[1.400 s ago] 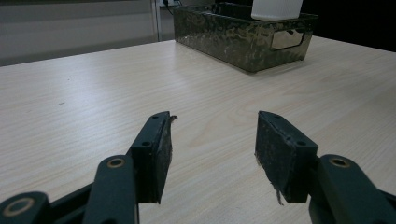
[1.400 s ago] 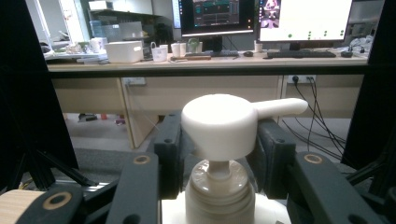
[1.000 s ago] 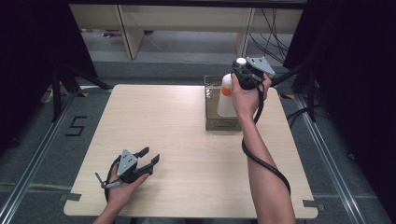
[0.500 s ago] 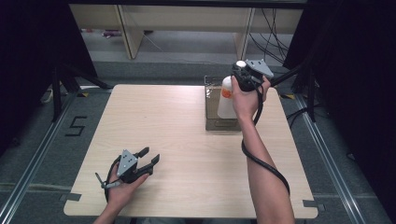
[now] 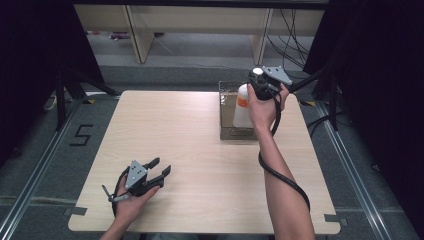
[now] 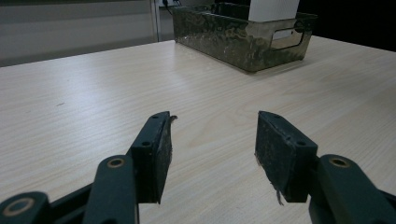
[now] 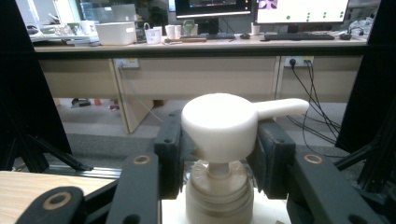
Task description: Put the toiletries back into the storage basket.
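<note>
One pump bottle (image 7: 219, 140), between right gripper (image 7: 219, 154) pads

Even overhead light on the table (image 5: 200, 130), dark surroundings; close parts look perhaps slightly soft.

A light wooden table (image 5: 200, 150) is set on a grey floor (image 5: 45, 165), where a "5" (image 5: 80, 135) is marked in black tape beside metal rails (image 5: 360, 175). Black curtains (image 5: 30, 60) are hung at both sides. Beyond the table, pale wooden desk legs (image 5: 137, 35) and loose black cables (image 5: 295, 30) are seen. In the right gripper view, a long desk (image 7: 196, 44) is shown bearing monitors (image 7: 301, 9), a keyboard (image 7: 299, 36), cups (image 7: 173, 31) and a white box (image 7: 116, 32); wall sockets (image 7: 294, 61) are fitted beneath it.
</note>
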Action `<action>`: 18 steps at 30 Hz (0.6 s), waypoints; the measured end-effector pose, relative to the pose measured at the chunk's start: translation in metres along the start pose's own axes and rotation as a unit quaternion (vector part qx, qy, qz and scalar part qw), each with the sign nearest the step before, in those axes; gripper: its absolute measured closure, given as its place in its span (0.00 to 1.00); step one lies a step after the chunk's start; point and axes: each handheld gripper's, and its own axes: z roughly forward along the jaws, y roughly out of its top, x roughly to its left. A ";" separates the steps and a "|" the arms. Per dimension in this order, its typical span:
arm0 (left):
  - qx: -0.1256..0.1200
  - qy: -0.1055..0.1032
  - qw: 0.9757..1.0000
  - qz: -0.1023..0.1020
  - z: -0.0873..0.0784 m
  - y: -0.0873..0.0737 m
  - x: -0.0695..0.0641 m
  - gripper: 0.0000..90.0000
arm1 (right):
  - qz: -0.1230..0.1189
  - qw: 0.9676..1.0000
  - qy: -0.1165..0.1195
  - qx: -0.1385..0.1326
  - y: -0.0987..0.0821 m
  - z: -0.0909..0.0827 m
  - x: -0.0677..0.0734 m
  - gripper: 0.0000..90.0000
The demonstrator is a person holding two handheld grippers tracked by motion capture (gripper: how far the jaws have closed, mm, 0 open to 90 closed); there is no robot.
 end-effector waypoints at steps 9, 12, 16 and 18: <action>0.000 0.000 1.000 0.000 0.000 0.000 0.000 0.50 | -0.009 1.000 0.000 0.006 -0.005 0.000 -0.002 0.67; 0.001 0.000 1.000 0.000 0.000 0.000 0.000 0.50 | -0.010 1.000 0.000 0.007 -0.007 0.000 -0.002 0.67; 0.000 0.000 1.000 0.000 0.000 0.000 0.000 0.50 | -0.007 1.000 0.000 0.015 -0.012 0.000 -0.002 0.67; 0.000 0.000 1.000 0.000 0.000 0.000 0.000 0.50 | 0.002 1.000 -0.001 0.018 -0.012 -0.001 0.000 0.67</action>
